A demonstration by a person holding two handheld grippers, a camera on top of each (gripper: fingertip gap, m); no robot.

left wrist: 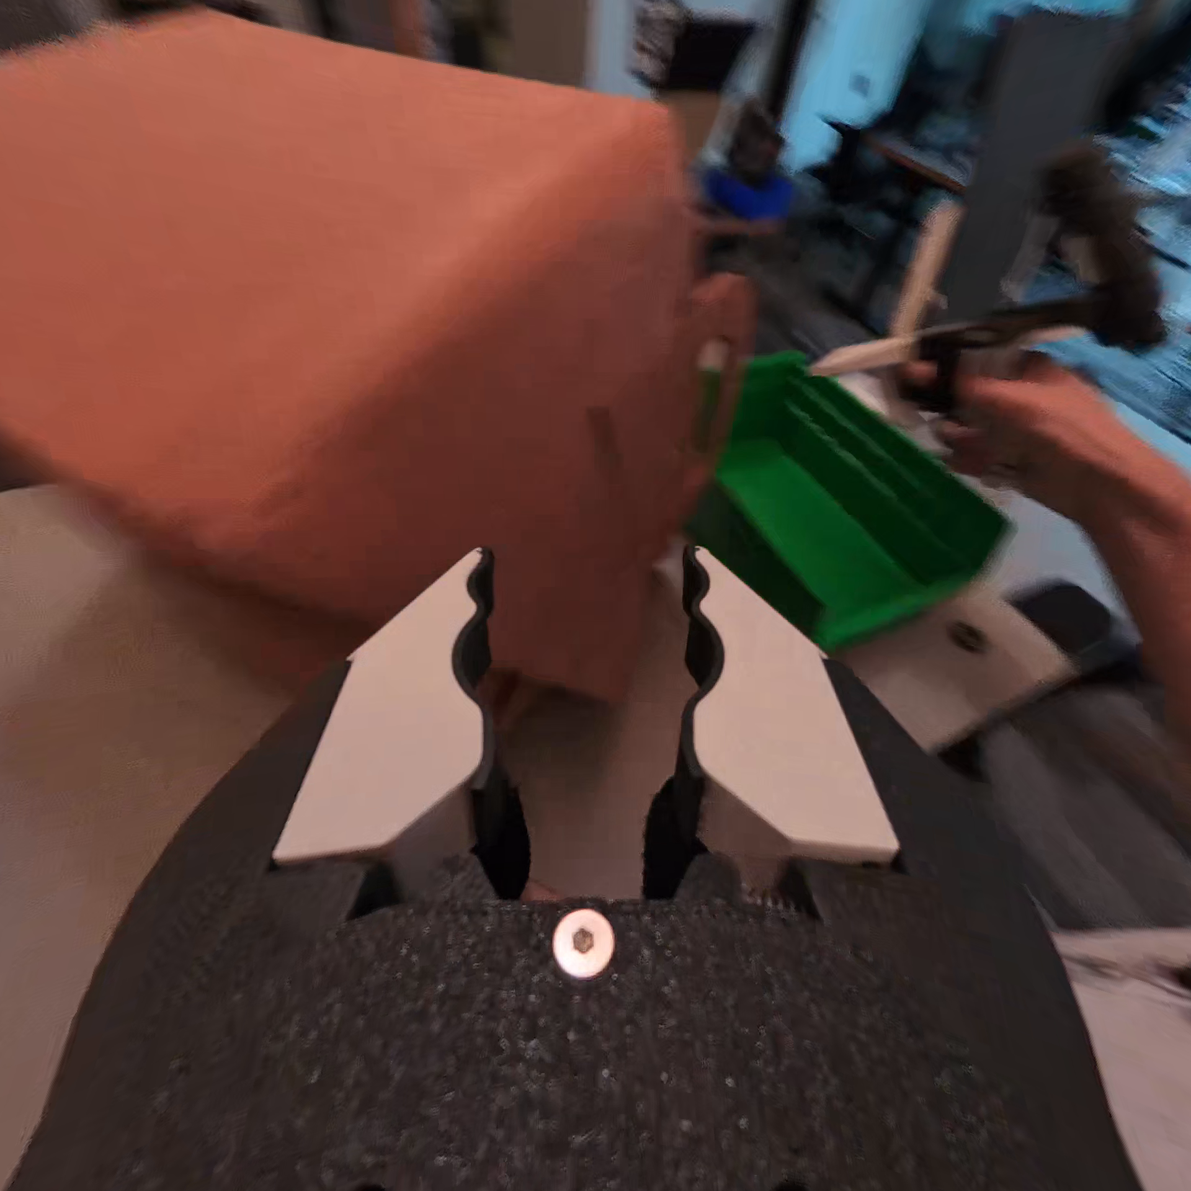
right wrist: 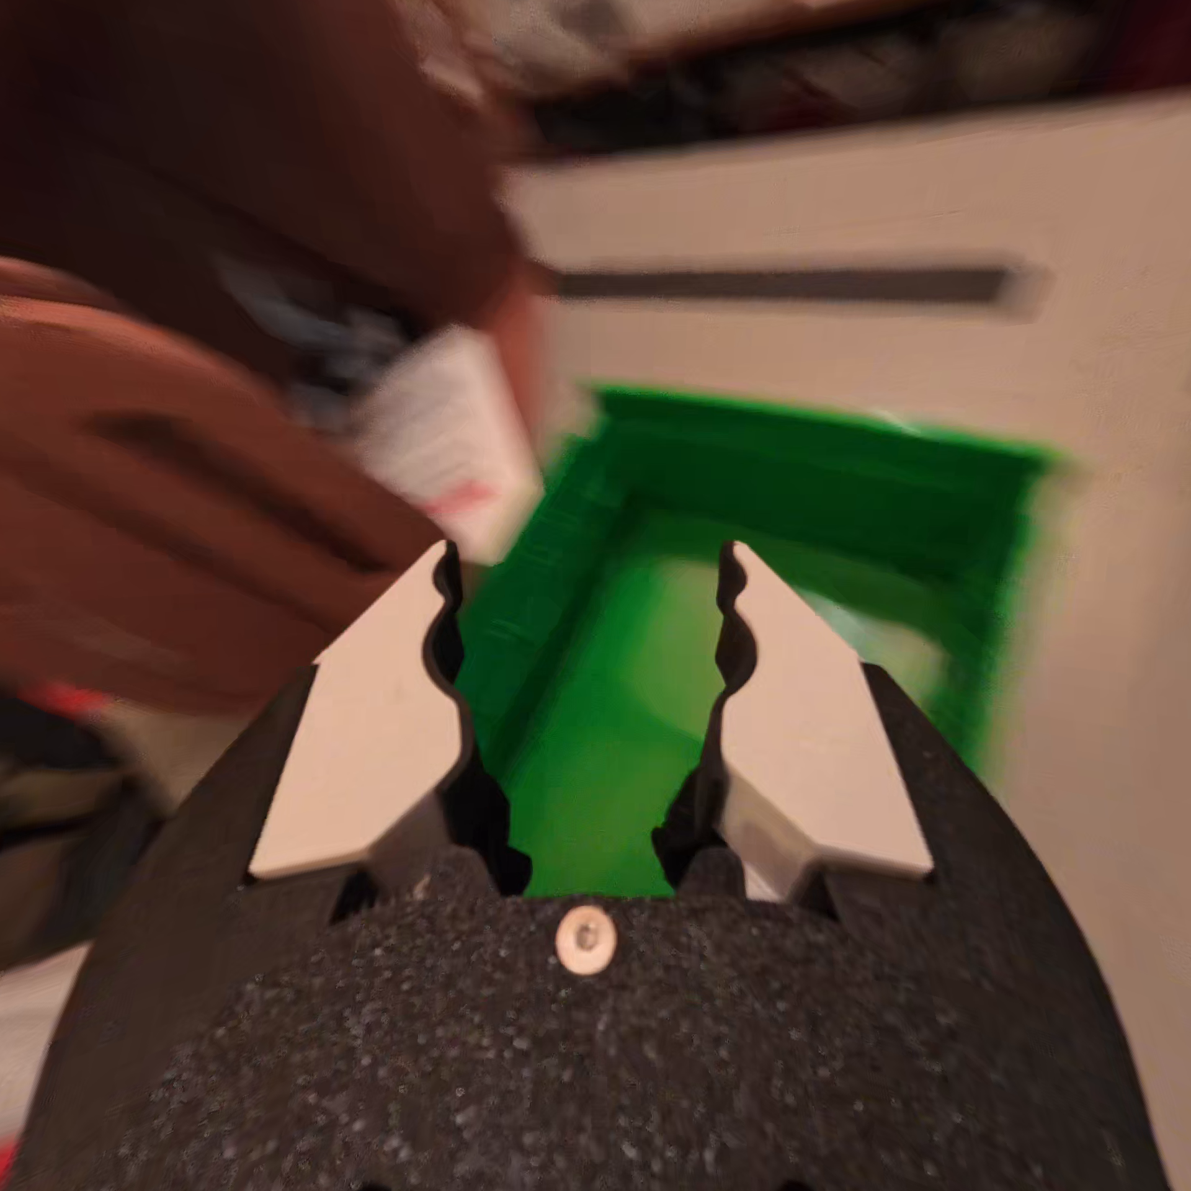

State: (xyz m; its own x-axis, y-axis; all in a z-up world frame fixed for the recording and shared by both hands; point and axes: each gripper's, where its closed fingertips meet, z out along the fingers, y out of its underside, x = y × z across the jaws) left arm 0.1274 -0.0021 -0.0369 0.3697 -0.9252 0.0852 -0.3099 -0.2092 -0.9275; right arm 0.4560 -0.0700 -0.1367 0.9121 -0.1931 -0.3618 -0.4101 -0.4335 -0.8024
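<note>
A green tray with ribbed slots along one side (left wrist: 831, 515) stands on a white table. My left gripper (left wrist: 588, 553) is open and empty, just left of the tray and close behind a large blurred hand (left wrist: 335, 309). That hand holds a small white box (left wrist: 712, 380) at the tray's left edge. My right gripper (right wrist: 590, 546) is open and empty, directly over the tray's green floor (right wrist: 599, 741). In the right wrist view the hand (right wrist: 193, 503) holds the white box (right wrist: 445, 438) just left of my left fingertip. Both views are blurred by motion.
The white table (right wrist: 805, 193) has a long dark slot (right wrist: 773, 283) beyond the tray. In the left wrist view another hand (left wrist: 1044, 438) holds the other gripper (left wrist: 954, 341) above the tray's far end. A cluttered room with desks lies behind (left wrist: 902, 161).
</note>
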